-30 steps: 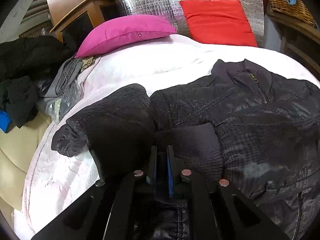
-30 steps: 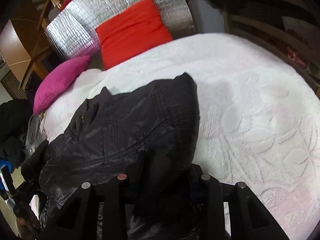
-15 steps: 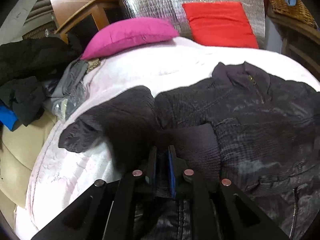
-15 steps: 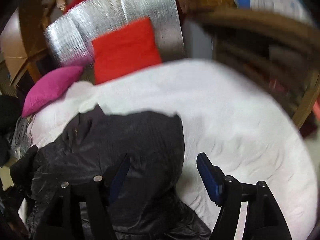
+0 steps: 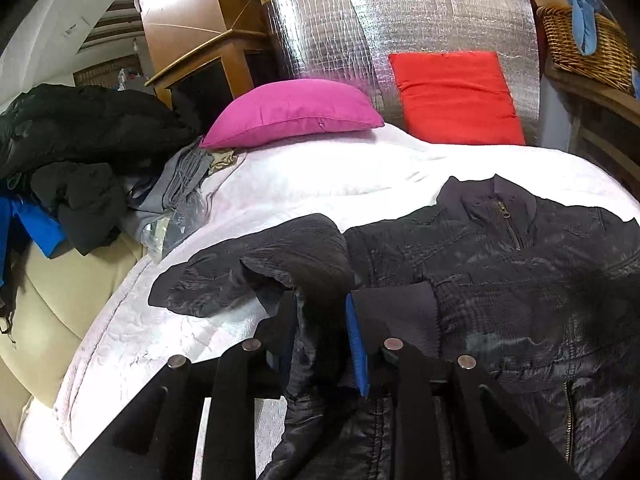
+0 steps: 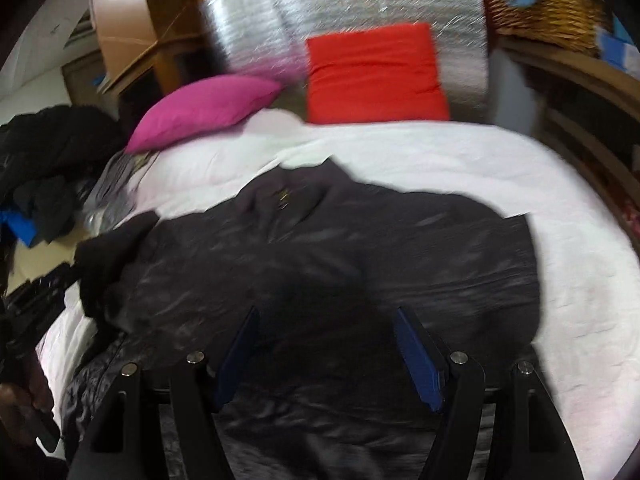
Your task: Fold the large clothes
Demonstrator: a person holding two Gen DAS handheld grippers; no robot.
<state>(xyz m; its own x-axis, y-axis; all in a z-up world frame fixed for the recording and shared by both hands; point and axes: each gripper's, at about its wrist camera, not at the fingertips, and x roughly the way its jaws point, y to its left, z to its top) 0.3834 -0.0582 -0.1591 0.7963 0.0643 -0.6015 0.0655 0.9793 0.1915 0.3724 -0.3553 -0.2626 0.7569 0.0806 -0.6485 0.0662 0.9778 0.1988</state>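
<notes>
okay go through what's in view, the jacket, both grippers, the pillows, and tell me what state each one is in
Dark jacket: spread on the white bed, zipped at the collar.
Jacket sleeve: folded, bunched.
Left gripper: fabric between its partly open fingers.
Right gripper: open, empty.
Pink pillow: lying flat.
Red pillow: propped upright.
</notes>
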